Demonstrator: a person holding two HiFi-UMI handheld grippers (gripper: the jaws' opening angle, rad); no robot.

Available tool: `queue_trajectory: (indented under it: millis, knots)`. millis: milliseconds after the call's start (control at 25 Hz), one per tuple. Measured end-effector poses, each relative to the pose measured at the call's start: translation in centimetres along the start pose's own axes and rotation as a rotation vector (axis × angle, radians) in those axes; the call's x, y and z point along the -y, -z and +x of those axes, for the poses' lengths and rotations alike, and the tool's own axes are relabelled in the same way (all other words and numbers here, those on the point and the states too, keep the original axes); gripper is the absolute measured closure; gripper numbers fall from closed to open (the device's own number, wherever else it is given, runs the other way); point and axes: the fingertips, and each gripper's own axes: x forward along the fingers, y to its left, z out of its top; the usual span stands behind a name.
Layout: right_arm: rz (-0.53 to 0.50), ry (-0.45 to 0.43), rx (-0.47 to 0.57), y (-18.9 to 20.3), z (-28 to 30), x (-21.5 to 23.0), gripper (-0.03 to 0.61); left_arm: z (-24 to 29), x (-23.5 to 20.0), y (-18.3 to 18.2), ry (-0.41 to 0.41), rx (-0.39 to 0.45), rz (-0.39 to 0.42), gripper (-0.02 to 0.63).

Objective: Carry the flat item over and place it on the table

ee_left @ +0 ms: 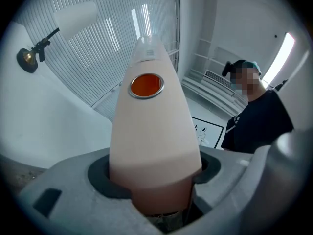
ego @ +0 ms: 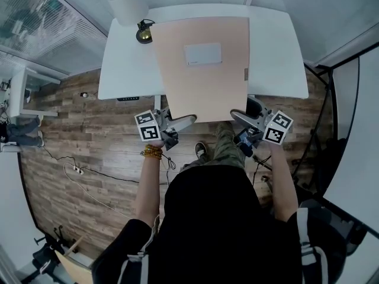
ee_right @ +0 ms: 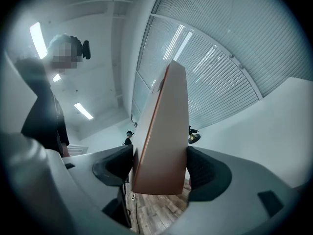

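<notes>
Overhanging table (ego: 278, 52) edge, board (ego: 201, 70) long axis runs away from person.

Peach-tan board (ego: 201, 70) w/ pale grey label (ego: 203, 54), white table (ego: 278, 52), brown wood-plank floor (ego: 89, 152), gold-blk lamp base (ego: 144, 35)

The board (ego: 201, 70) is flat, thin and peach-pink, with a pale grey patch (ego: 203, 54) near its far end. It lies over the white table (ego: 272, 52), turned a little askew. Most of it is above the tabletop. Its near edge sticks out past the table's front edge. Whether it rests on the table cannot be told.
</notes>
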Motion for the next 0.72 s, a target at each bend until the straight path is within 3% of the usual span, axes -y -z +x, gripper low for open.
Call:
queue_trajectory:
  millis: [720]
  knots:
    - [0.076, 0.054, 0.013, -5.0, 2.4, 9.8, 0.270, 5.3, -8.4, -5.8, -0.043, 0.007, -0.063, 0.290]
